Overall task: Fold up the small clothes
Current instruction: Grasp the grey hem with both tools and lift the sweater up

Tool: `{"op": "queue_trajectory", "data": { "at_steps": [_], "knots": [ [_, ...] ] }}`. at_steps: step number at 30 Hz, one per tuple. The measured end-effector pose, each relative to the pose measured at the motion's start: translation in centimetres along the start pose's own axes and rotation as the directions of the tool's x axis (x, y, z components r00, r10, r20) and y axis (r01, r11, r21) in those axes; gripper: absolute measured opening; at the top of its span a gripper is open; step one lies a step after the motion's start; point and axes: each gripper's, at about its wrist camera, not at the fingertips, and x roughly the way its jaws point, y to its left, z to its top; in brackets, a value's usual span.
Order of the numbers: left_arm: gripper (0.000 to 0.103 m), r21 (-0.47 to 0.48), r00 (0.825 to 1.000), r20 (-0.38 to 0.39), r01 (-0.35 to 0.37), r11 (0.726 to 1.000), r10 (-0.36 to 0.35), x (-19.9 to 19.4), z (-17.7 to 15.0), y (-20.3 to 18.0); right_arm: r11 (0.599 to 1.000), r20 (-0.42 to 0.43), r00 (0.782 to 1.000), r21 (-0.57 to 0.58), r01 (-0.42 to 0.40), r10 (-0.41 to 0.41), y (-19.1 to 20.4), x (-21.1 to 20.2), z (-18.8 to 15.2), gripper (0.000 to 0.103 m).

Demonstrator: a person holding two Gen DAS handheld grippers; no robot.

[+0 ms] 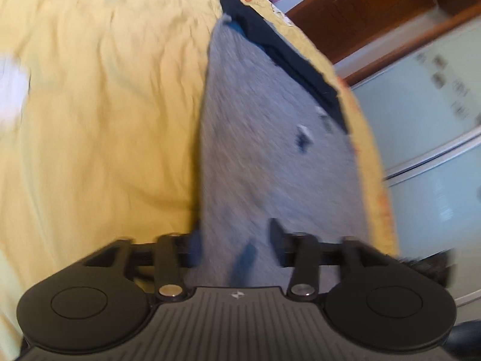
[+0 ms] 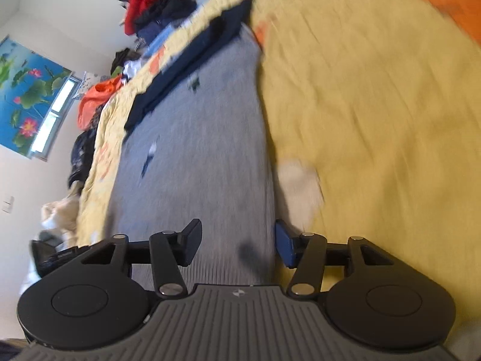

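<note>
A grey garment (image 1: 270, 150) lies flat on the yellow bedsheet (image 1: 105, 105), with a dark navy piece (image 1: 285, 54) along its far edge. My left gripper (image 1: 236, 240) is open over the garment's near end, the grey cloth running between its fingers without being pinched. In the right wrist view the same grey garment (image 2: 195, 150) stretches away, with the navy piece (image 2: 192, 60) at its upper left. My right gripper (image 2: 237, 243) is open just above the cloth, its right finger near the garment's edge. Both views are motion-blurred.
A small pale cloth (image 2: 300, 186) lies on the yellow sheet (image 2: 375, 120) right of the garment. A pile of clothes (image 2: 156, 6) and an orange bag (image 2: 96, 99) sit past the bed's edge. Wooden furniture (image 1: 375, 15) and pale cabinet doors (image 1: 421, 120) stand beside the bed.
</note>
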Motion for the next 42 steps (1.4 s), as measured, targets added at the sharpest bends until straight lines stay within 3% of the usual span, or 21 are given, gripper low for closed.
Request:
{"op": "queue_trajectory", "data": {
  "at_steps": [3, 7, 12, 17, 21, 25, 27, 30, 32, 33, 34, 35, 38, 40, 42],
  "knots": [
    [0.067, -0.084, 0.994, -0.027, 0.103, 0.991, -0.106, -0.5, -1.1, 1.4, 0.989, -0.034, 0.994, 0.108, -0.097, 0.101, -1.8, -0.8, -2.3, 0.054],
    [0.067, -0.146, 0.985, -0.044, 0.161, 0.976, -0.169, -0.8, -1.1, 2.4, 0.959, -0.016, 0.980, 0.211, -0.191, 0.199, -2.9, -0.6, -4.1, 0.054],
    [0.067, -0.208, 0.969, -0.038, 0.232, 0.950, -0.245, -1.3, -1.2, 3.2, 0.941, -0.003, 0.971, 0.250, -0.229, 0.237, -3.3, -0.4, -4.2, 0.053],
    [0.067, -0.196, 0.969, -0.029, 0.237, 0.951, -0.247, -1.1, -1.1, 3.2, 0.937, 0.010, 0.969, 0.253, -0.240, 0.246, -3.4, 0.0, -3.7, 0.053],
    [0.066, -0.106, 0.985, -0.078, 0.145, 0.984, -0.154, -0.3, -1.0, 1.6, 0.937, 0.003, 0.965, 0.242, -0.254, 0.261, -3.4, 0.4, -3.2, 0.053],
    [0.065, -0.046, 0.989, -0.103, 0.103, 0.994, -0.107, -0.7, -1.7, 0.7, 0.942, -0.017, 0.966, 0.223, -0.249, 0.259, -3.2, 0.5, -2.9, 0.052],
    [0.043, -0.046, 0.992, -0.095, 0.083, 0.995, -0.087, -0.7, -2.0, 1.0, 0.942, -0.016, 0.964, 0.220, -0.255, 0.265, -3.2, 0.5, -2.9, 0.052],
    [0.034, -0.089, 0.992, -0.068, 0.099, 0.991, -0.106, -0.8, -2.5, 2.0, 0.935, -0.006, 0.959, 0.226, -0.274, 0.283, -3.3, 0.7, -2.8, 0.052],
    [0.022, -0.092, 0.993, -0.064, 0.089, 0.992, -0.095, -0.5, -2.8, 2.2, 0.936, -0.008, 0.962, 0.234, -0.262, 0.272, -3.2, 1.0, -2.7, 0.043],
    [0.011, -0.089, 0.995, -0.059, 0.075, 0.993, -0.081, -0.4, -2.9, 2.2, 0.945, -0.020, 0.971, 0.236, -0.227, 0.238, -3.1, 1.2, -2.7, 0.028],
    [0.005, -0.082, 0.997, -0.058, 0.051, 0.995, -0.056, -0.2, -3.0, 2.1, 0.956, -0.040, 0.979, 0.229, -0.185, 0.199, -3.0, 1.6, -2.7, 0.016],
    [0.005, -0.077, 0.997, -0.056, 0.043, 0.996, -0.048, 0.0, -3.0, 2.0, 0.961, -0.051, 0.983, 0.223, -0.161, 0.176, -3.1, 1.9, -2.9, 0.009],
    [0.004, -0.001, 0.999, -0.043, -0.001, 1.000, 0.001, -0.7, -2.7, 0.3, 0.974, -0.034, 0.989, 0.179, -0.139, 0.147, -2.3, 1.6, -2.9, 0.011],
    [0.004, 0.033, 0.999, -0.027, 0.047, 0.998, -0.047, -1.9, -2.4, -0.9, 0.982, 0.004, 0.990, 0.128, -0.140, 0.140, -1.1, 0.1, -2.5, 0.011],
    [0.004, 0.094, 1.000, -0.016, 0.024, 0.995, -0.022, -2.9, -2.4, -1.9, 0.984, 0.048, 0.986, 0.071, -0.162, 0.159, 0.0, -2.2, -1.9, 0.010]
  ]
}}
